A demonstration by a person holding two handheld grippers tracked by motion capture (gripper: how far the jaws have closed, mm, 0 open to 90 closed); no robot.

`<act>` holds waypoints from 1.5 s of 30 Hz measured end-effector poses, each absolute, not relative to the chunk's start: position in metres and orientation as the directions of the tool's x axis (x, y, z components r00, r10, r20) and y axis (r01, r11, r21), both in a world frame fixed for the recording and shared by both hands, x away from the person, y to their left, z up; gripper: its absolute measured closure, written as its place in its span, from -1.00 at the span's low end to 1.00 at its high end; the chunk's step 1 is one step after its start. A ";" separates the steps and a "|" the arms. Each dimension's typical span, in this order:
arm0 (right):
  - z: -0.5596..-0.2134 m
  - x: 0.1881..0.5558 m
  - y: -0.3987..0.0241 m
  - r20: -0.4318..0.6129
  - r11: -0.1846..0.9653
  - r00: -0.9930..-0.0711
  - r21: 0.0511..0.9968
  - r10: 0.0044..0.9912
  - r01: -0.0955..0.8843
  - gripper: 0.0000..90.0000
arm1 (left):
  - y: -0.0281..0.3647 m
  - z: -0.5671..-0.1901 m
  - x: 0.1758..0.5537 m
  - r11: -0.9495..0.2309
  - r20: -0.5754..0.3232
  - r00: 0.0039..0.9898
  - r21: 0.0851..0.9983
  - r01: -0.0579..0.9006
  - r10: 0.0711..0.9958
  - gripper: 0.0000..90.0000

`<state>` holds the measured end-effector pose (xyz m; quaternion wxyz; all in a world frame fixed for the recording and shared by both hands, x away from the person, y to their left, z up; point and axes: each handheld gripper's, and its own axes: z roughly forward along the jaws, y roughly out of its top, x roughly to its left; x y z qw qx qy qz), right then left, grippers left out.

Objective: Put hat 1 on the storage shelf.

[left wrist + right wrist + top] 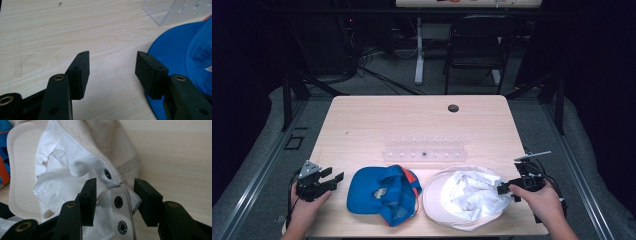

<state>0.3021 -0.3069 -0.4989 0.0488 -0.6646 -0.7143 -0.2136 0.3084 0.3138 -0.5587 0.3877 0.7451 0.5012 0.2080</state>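
Looking like early days here. Sitting near the bottom edge of the high view: 2 caps on the counter (362, 120), side by side and nearly touching — blue cap (382, 194) at lower centre-left, white cap (464, 196) at lower centre-right, flipped so the lining is facing up. Neither lifted, neither moved onto anything yet, by the look of it.

Right tongs (113, 201) reaching in at the white cap's back strap (120, 202), lower middle of the right gripper view. Spread wide, straddling the strap with its snaps, pads apparently not pressing on the fabric yet. Guessing a pinch on that strap is coming, but not done.

Left tongs (112, 72) hovering over bare wood, spread apart, pinching nothing, with the blue cap's brim just off to the right of that frame.

Counting the rest: 1 clear plastic rack (424, 148) lying behind the caps mid-counter, 3 snaps (118, 202) visible on the strap, 1 dark grommet hole (453, 108) further up the counter.
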 end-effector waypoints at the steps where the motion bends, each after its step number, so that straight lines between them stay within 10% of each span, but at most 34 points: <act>1: -0.500 0.302 -0.307 0.352 0.029 -0.110 0.227 0.929 0.973 0.21 | 0.314 -0.559 0.308 -0.196 -0.080 0.411 0.787 0.585 0.908 0.02; 18: -0.502 0.300 -0.309 0.376 0.007 -0.080 0.193 0.923 0.981 0.79 | 0.314 -0.559 0.309 -0.193 -0.081 0.408 0.788 0.585 0.909 0.02; 45: -0.456 0.302 -0.295 0.462 -0.011 -0.099 0.231 0.881 0.973 0.80 | 0.316 -0.559 0.307 -0.190 -0.079 0.404 0.789 0.584 0.911 0.02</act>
